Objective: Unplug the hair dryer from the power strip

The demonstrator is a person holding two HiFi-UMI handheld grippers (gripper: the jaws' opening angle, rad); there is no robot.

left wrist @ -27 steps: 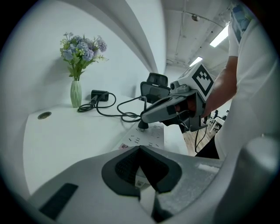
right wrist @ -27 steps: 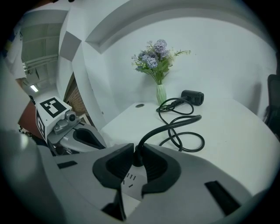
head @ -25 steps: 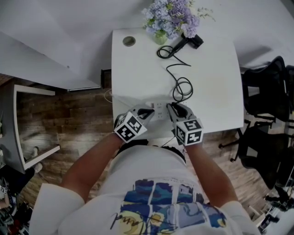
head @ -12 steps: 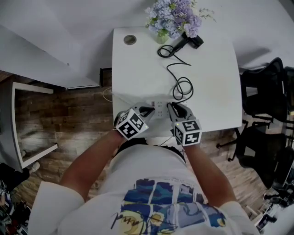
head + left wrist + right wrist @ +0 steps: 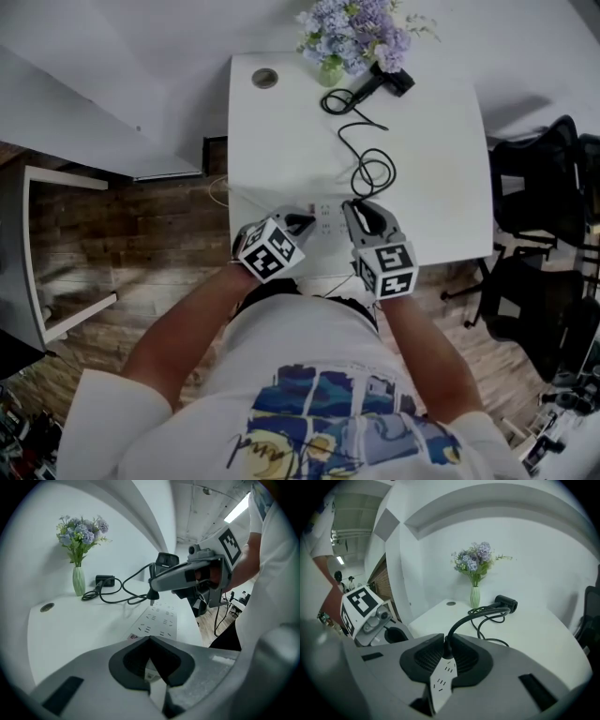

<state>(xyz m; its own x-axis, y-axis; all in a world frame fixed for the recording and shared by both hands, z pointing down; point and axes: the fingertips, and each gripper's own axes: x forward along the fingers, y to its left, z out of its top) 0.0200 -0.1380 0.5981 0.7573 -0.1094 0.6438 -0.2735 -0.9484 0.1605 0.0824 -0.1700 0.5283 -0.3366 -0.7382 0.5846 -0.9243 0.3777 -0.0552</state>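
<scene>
1. The left claw (image 5: 150, 641) is narrow, clamped on the near end of the white strip (image 5: 157, 620). The strip lies flat on the desk (image 5: 84, 620), close to its front edge.
2. The right claw (image 5: 446, 643) is closed on the black plug (image 5: 446, 652). It holds the plug upright over the end of the strip away from the left claw.
3. In the left gripper view, the plug's metal tip shows right at the strip's face. I cannot tell whether it is fully out of the socket.
4. The cord (image 5: 373, 173) runs from the plug in loose loops across the desk to the dryer (image 5: 382, 82). The dryer lies at the back edge, just beside the flowers (image 5: 356, 33).
5. 1 round grommet (image 5: 264, 78) sits near the back-left corner, well apart from both claws.
</scene>
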